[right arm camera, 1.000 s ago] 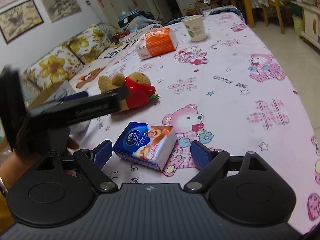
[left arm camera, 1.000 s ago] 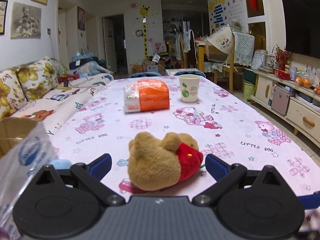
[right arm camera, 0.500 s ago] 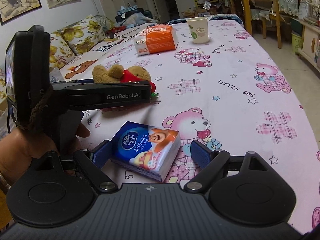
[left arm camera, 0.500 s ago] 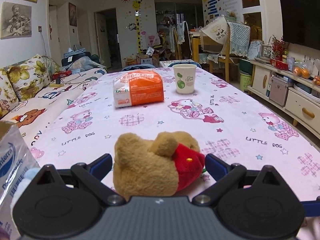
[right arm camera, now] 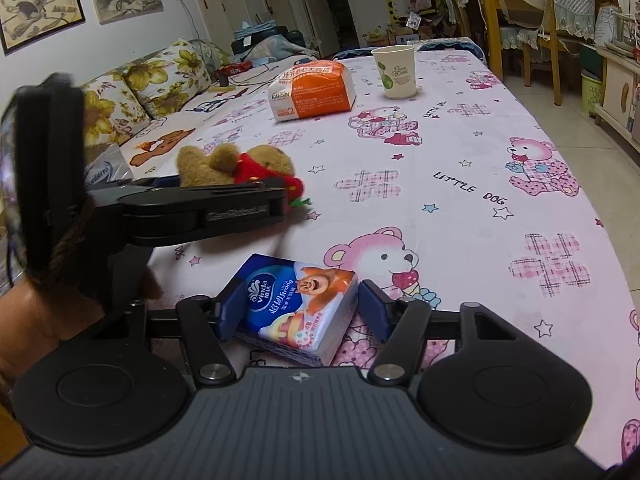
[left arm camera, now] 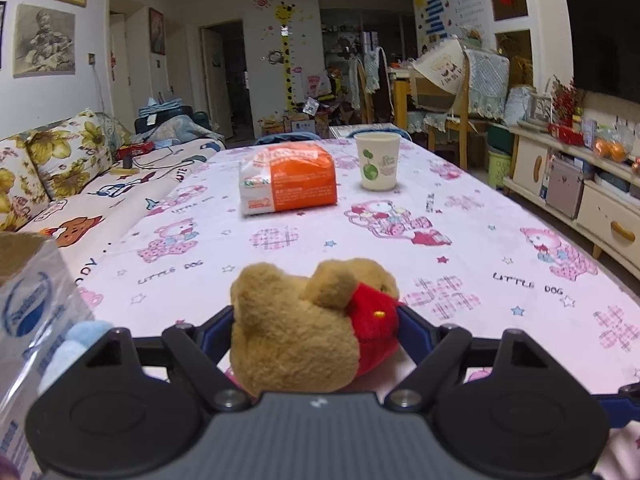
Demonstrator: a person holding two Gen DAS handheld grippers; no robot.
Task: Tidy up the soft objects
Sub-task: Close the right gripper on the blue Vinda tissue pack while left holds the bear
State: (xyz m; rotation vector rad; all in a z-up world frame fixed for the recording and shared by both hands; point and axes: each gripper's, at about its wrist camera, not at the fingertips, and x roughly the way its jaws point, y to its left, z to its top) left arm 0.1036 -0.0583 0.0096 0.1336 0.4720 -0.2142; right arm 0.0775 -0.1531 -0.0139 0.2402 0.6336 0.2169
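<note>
The plush bear (left arm camera: 296,340) lies on its side on the desk (left arm camera: 460,240), its long axis running across the left wrist view from 9 o'clock to 3 o'clock: the brown head is toward 9 o'clock and the red-clothed body toward 3 o'clock. The left hand-held gripper (left arm camera: 316,320) is pinching it, one blue finger against the head and the other against the red cloth. In the right wrist view the same bear (right arm camera: 236,164) shows just above the left hand-held gripper's black body (right arm camera: 200,208).

The tissue pack (right arm camera: 296,308), blue with an orange cartoon face, lies flat on the desk (right arm camera: 480,160) with its long axis slanting from 10 o'clock to 4 o'clock. The right hand-held gripper (right arm camera: 296,312) is closed on it, the blue pads touching its two sides.

Farther out, toward 12 o'clock of the bear, an orange-and-white tissue package (left arm camera: 286,186) sits on the desk, and a paper cup (left arm camera: 378,162) stands upright just at its 3 o'clock. At 9 o'clock of the left view a clear plastic bag with blue print (left arm camera: 32,320) fills the edge. A floral sofa (left arm camera: 52,164) stands beyond the desk at 10 o'clock.
</note>
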